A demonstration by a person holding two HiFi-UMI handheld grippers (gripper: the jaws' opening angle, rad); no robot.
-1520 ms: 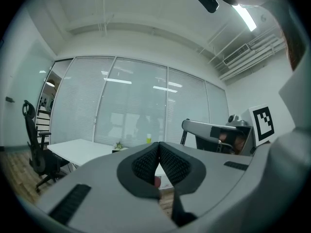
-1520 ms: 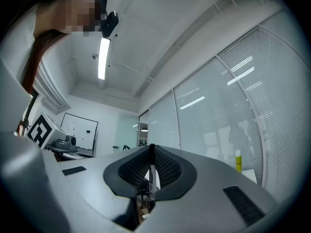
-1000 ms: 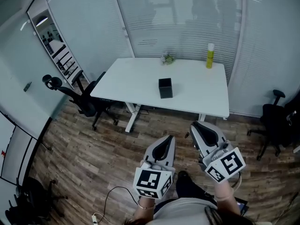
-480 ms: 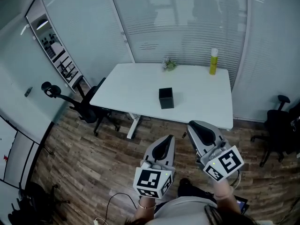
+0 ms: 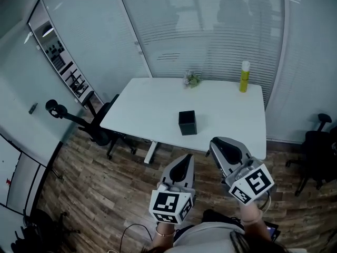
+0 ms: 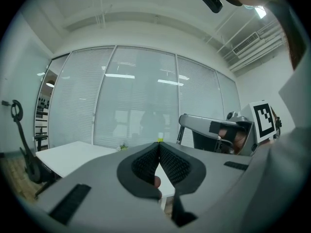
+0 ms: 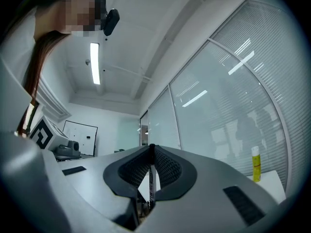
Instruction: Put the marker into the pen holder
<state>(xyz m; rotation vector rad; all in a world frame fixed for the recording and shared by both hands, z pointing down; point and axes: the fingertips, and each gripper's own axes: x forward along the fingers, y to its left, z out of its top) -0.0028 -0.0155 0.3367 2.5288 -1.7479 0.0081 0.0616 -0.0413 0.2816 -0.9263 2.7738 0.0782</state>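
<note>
A black square pen holder (image 5: 187,123) stands near the middle of the white table (image 5: 142,109), well ahead of both grippers. My right gripper (image 5: 215,144) is held over the floor just short of the table's near edge. In the right gripper view its jaws (image 7: 151,147) are shut on a thin dark marker (image 7: 151,183) that stands upright between the pads. My left gripper (image 5: 188,157) hangs lower and to the left, over the wooden floor. Its jaws (image 6: 158,144) are shut with nothing between them.
A yellow bottle (image 5: 245,77) and a small plant (image 5: 192,79) stand at the table's far edge by the glass wall. A black office chair (image 5: 79,121) is at the table's left end, another (image 5: 321,146) at the right. A cable lies on the floor near my feet.
The table and pen holder have come nearer and lower in the head view as the person moved toward them. Both grippers keep the same pose and stay shut.
</note>
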